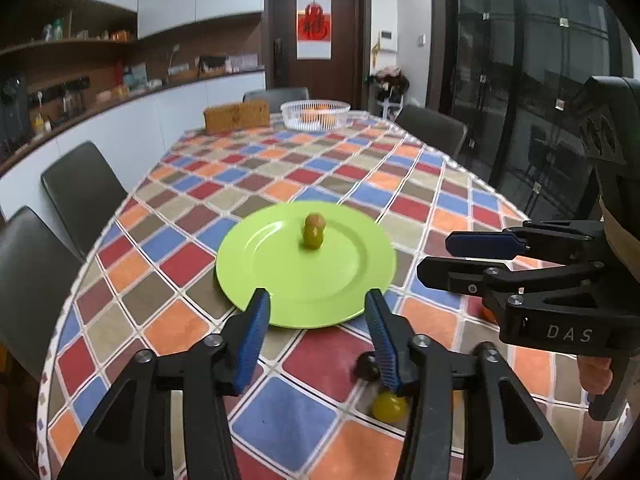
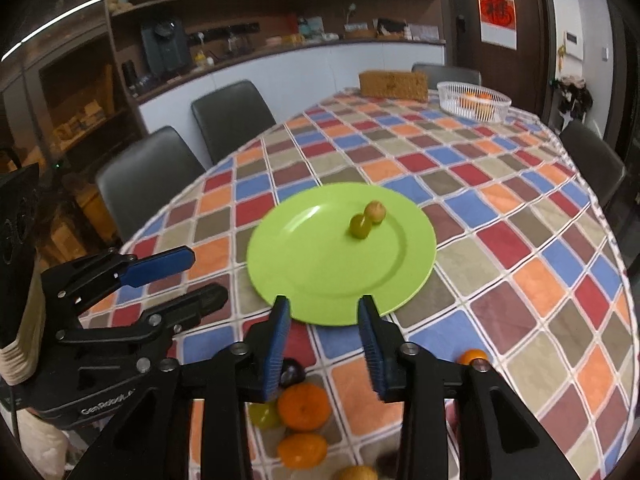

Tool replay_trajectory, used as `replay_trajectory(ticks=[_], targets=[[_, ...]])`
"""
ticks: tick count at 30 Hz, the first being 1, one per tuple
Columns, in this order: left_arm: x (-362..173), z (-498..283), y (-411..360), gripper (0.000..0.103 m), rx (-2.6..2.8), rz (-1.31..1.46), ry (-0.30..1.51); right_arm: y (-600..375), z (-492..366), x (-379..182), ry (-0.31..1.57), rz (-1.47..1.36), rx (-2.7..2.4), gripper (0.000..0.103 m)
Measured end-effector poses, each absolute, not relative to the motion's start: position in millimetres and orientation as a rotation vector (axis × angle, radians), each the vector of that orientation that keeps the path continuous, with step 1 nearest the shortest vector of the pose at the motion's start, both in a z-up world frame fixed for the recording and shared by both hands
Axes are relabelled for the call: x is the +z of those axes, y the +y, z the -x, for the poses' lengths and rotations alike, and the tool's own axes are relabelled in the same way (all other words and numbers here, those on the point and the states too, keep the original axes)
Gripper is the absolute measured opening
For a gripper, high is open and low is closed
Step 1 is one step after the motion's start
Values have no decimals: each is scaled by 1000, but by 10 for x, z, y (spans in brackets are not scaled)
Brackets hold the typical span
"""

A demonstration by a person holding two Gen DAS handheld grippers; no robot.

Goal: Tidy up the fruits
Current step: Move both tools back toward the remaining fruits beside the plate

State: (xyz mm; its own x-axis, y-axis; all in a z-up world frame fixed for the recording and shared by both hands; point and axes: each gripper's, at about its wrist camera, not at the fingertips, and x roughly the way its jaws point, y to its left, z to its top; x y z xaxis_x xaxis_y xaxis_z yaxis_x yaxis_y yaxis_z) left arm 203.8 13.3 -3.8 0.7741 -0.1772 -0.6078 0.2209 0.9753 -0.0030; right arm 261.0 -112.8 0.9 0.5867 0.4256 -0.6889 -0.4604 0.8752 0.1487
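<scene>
A lime-green plate (image 1: 340,280) (image 2: 320,272) lies on the checked tablecloth. On it sit a small green fruit (image 1: 312,238) (image 2: 359,227) and a brownish one (image 1: 315,221) (image 2: 376,211), touching. My left gripper (image 1: 318,294) (image 2: 204,276) hovers open at the plate's near rim, nothing between its blue pads. To its right my right gripper (image 2: 324,302) (image 1: 440,258) also stands open and empty. Below the grippers lie loose fruit: two oranges (image 2: 304,406) (image 2: 302,448), a small orange (image 2: 474,356), a yellow-green grape (image 1: 390,406) (image 2: 264,414) and a dark fruit (image 1: 368,368) (image 2: 290,372).
A white basket (image 1: 298,120) (image 2: 448,100) holding oranges stands at the table's far end beside a brown box (image 1: 236,116) (image 2: 394,82). Dark chairs (image 1: 82,192) (image 2: 148,168) line the table's sides. Between plate and basket the cloth is bare.
</scene>
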Motion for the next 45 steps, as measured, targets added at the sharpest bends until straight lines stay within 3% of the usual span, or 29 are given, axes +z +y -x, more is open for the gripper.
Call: replay_trajectory(ticks=[8,29,34,39,45], targets=[[83,-1555,-49,61,-225,-84,585,-1371,-2115,223,681,72,486,48],[-394,-1127,-566,61,-388,-253,539,-1736,-1422,-296,665,176,464,48],[-532,-1188,-623,57,-421,-285,565,-1740,-1449,-467,709,194,494,48],[-663,-1306,-638,45,-454,-271,627,-1731,-1532,-605,752,197,519,48],[-794,-1434,-649,41,-479,-249,687,-1730,-1642,-743,808,162,548,46]])
